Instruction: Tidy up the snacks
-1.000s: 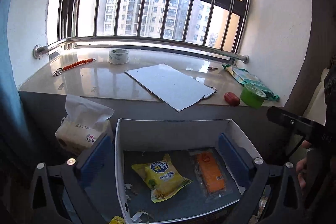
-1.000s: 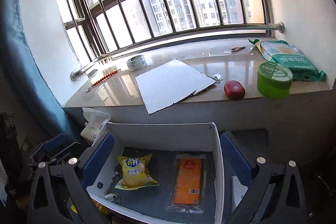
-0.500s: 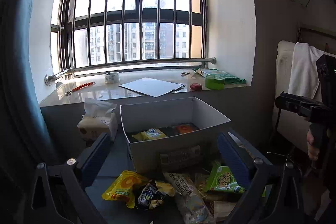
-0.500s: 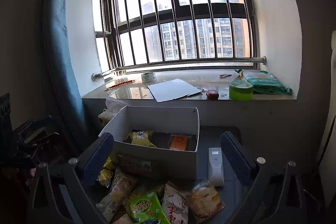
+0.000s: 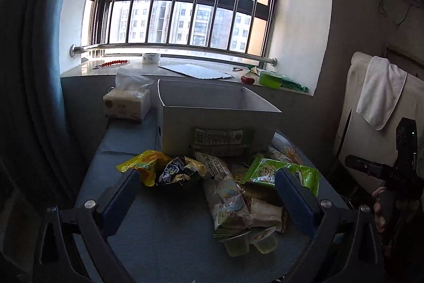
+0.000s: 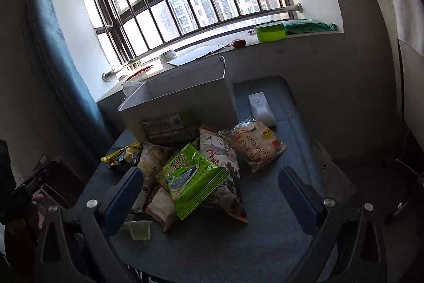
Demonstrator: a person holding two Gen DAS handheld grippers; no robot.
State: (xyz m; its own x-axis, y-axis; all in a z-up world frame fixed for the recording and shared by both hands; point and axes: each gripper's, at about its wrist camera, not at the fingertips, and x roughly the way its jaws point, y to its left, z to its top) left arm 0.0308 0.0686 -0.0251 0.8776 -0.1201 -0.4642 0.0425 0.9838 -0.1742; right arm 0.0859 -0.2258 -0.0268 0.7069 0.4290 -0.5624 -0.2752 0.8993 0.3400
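Two grippers in play, and both stand wide apart with nothing between the pads: the left gripper hangs over the heap of snacks, the right gripper over the same pile from the other side. Count with me. One white box, open-topped, straight ahead of both grippers, just beyond the pile. One bright green packet sits between the right gripper's fingers, one pale packet with red print ahead and right of it. From the left gripper: one yellow packet by the left finger, one long pale packet dead centre, two small clear jelly cups close in. The total in the heap is hard to tell, roughly ten, since they overlap. One white remote lies ahead-right of the right gripper, beside the box; one tissue pack ahead-left of the left gripper.

Grey-blue tabletop, barred window, marble sill carrying one tape roll, one flat board, one green tub.

Against a second ago, both grippers have pulled back and dropped: then they looked down into the box at two packets, now the box wall hides its inside and the loose pile fills the foreground.
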